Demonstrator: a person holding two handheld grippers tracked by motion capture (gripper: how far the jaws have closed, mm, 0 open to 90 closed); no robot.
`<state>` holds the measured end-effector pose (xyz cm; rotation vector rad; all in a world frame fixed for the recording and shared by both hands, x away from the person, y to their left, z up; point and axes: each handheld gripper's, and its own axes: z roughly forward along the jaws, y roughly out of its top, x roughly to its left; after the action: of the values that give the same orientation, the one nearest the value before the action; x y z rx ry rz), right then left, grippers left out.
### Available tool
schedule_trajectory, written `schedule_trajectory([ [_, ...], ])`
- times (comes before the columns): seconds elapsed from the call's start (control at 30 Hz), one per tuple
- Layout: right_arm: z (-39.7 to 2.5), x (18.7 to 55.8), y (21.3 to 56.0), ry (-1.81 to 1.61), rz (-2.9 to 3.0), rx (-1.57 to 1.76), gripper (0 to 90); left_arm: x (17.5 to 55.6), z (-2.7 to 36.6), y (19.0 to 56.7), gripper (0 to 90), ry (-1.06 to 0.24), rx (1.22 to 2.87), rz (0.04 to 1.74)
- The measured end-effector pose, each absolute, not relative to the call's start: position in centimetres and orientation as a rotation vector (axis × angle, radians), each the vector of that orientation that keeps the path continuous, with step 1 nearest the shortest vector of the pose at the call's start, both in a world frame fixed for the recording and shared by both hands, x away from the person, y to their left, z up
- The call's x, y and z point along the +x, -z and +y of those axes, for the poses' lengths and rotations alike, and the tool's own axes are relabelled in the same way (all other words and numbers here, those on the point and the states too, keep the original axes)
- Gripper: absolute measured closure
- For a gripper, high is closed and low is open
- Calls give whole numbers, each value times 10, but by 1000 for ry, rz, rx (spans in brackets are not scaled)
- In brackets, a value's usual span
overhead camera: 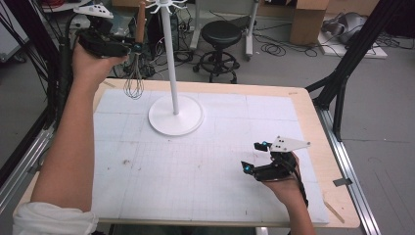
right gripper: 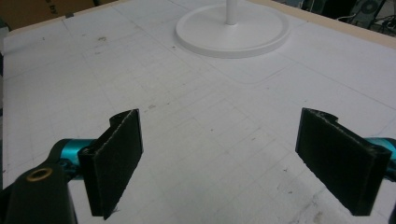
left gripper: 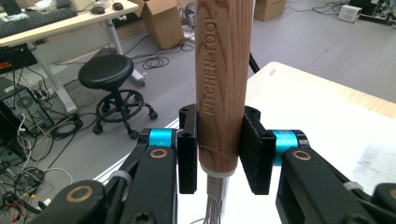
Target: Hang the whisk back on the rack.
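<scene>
The left gripper [left gripper: 219,156] is clamped on the wooden handle [left gripper: 223,79] of a whisk [overhead camera: 133,83], its two black jaws pressing the handle from either side near its lower end. The handle stands upright between them (the words KITCHEN TOOL run along the wood in the left gripper view), and a bundle of metal wires [left gripper: 215,205] comes out below it. In the high view the left hand [overhead camera: 93,61] holds this gripper raised at the far left corner of the table [overhead camera: 313,115], with the wire loops of the whisk hanging down over the table's far edge and the handle pointing up beside the top of a white stand [overhead camera: 175,115].

The right gripper [overhead camera: 255,156] sits low over the near right part of the table, held by the right hand [overhead camera: 286,183], with a grey three-cornered plate [overhead camera: 288,143] on top. Its jaws stand wide apart with nothing between them; in the right gripper view they frame bare white mat [right gripper: 210,140] marked with a faint grid.

The white stand has a round flat base [right gripper: 233,32] resting on the mat toward the far middle of the table and a thin upright pole [overhead camera: 169,54] with short hooks at the top. The whisk is just left of the pole, apart from the base. Beyond the table stands a black stool [left gripper: 112,77] on a grey floor with loose cables, and cardboard boxes [left gripper: 163,21] farther back.
</scene>
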<state>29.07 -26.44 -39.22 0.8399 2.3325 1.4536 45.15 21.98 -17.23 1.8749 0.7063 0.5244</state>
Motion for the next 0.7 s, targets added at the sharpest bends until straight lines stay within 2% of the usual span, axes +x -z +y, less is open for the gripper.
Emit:
schedule_trajectory([
  [0.7,-266,290,391,-1457,2324,832,136,457,216,175,689,-511,1894,732],
])
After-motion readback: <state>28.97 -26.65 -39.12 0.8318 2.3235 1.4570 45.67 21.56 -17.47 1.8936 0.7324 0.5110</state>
